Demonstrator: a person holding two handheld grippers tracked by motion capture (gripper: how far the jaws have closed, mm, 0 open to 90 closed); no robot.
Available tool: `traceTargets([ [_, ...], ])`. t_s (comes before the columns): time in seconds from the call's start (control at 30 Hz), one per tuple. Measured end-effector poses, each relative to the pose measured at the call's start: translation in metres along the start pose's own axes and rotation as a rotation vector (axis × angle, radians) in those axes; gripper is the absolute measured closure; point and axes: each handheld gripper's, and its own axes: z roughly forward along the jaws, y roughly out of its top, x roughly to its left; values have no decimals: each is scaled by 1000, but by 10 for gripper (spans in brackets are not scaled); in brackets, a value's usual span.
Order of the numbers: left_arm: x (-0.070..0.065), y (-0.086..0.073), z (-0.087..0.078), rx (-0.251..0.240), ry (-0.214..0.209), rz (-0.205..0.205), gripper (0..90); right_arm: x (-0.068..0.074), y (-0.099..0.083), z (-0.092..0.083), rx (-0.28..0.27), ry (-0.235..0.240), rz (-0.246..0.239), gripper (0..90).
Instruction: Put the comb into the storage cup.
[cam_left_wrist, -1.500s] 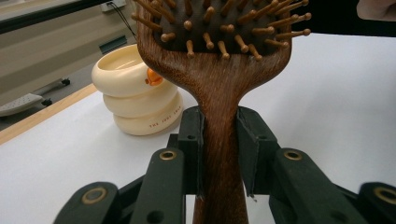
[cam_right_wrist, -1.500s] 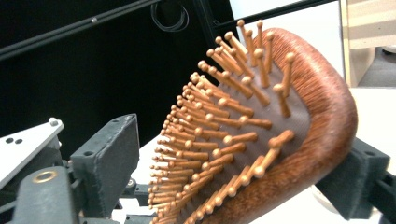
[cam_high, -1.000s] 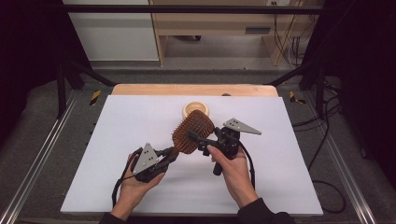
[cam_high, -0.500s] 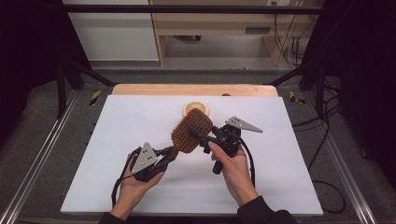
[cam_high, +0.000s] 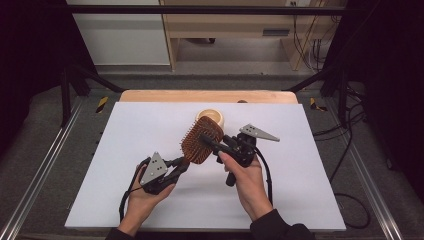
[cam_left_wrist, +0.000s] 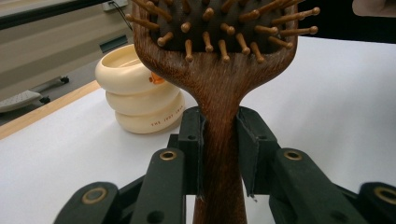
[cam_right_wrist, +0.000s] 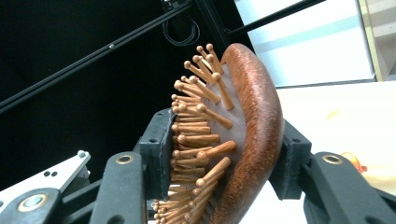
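1. High view: a brush (cam_high: 201, 141) is held up over the white bench (cam_high: 125, 150), near its middle. The left claw (cam_high: 181, 164) grips the handle end from the lower left. The right claw (cam_high: 210, 141) reaches in from the right across the bristled head. A hand (cam_high: 142, 197) holds the left tool and another hand (cam_high: 247, 182) the right one. A cream tub (cam_high: 210, 116) stands just behind the brush head, toward the far wooden edge of the bench.

2. Left gripper view: the left claw (cam_left_wrist: 219, 154) is clamped on the brush (cam_left_wrist: 217, 70) at the narrow neck, one jaw on each side of the wood. The bristles face the camera. The tub (cam_left_wrist: 135, 95), ribbed in three rings, sits on the bench (cam_left_wrist: 327, 93) behind and left.

3. Right gripper view: the right claw (cam_right_wrist: 224, 158) is clamped on the brush (cam_right_wrist: 252, 130) head, seen edge-on. One jaw presses the bristle tips and the other the smooth wooden back.
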Motion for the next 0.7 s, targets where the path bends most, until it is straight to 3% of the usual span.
traceTargets([
  [0.4,4,-3,0,3,3,-24,722,9,1,5,4,-16,-29,541],
  [0.7,6,-3,2,1,2,-37,721,11,2,8,6,-28,-15,547],
])
